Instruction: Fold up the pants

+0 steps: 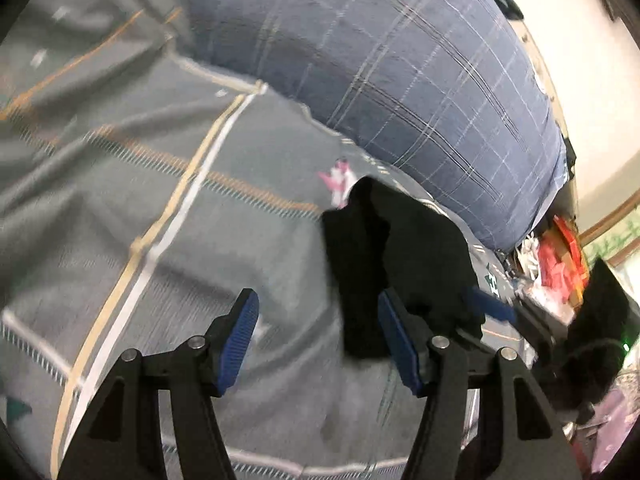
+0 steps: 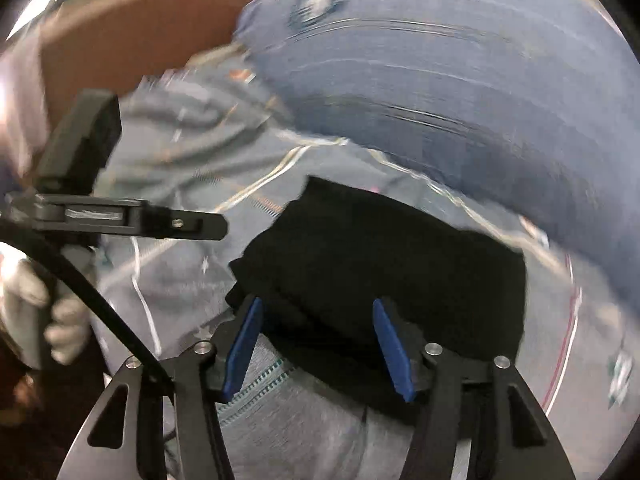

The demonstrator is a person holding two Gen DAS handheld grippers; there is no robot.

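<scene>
Folded black fabric pants (image 2: pixel 384 264) lie on the grey patterned bedsheet (image 1: pixel 168 240), ahead of the released right gripper (image 2: pixel 318 344) and beside the released left gripper (image 1: pixel 316 336).

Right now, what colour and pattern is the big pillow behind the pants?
Blue pillow with a thin light check; sharpest in the left wrist view.

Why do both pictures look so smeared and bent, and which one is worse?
Right wrist view: worse, with the blue plaid quilt streaked into lines and glare washing out the top left corner. Left wrist view: milder smear on the grey bedsheet, and the black pants have soft edges. Both views: the fisheye lens bends straight lines and darkens the corners, while each gripper's own frame stays sharp.
</scene>
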